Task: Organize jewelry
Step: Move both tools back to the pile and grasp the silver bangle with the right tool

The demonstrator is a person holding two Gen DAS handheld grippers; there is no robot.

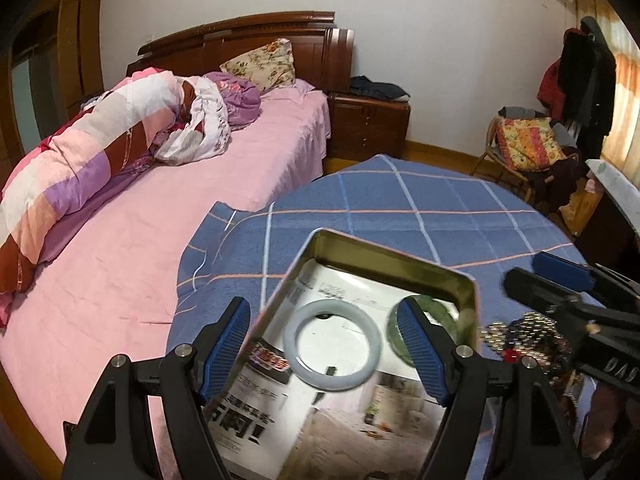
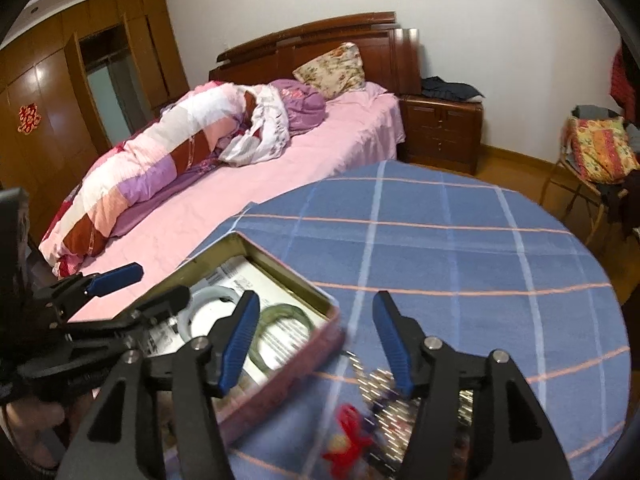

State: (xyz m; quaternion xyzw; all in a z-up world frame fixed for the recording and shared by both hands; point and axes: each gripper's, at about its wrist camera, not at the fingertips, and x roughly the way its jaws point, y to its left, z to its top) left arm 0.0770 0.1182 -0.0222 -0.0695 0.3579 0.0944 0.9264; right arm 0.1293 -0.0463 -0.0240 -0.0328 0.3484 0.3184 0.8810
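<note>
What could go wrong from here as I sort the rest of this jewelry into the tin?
1. The tin sits near the table edge by the bed; a nudge from the left hand-held gripper, whose fingers straddle its wall, might tip it.
2. The green bangle lies against the tin's corner by the pale bangle; dropped pieces could knock them.
3. The beaded jewelry pile looks tangled; the open right hand-held gripper may drag several strands together.

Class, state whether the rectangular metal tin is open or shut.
Open: the rectangular metal tin has no lid on, so a pale ring bangle shows inside.
</note>
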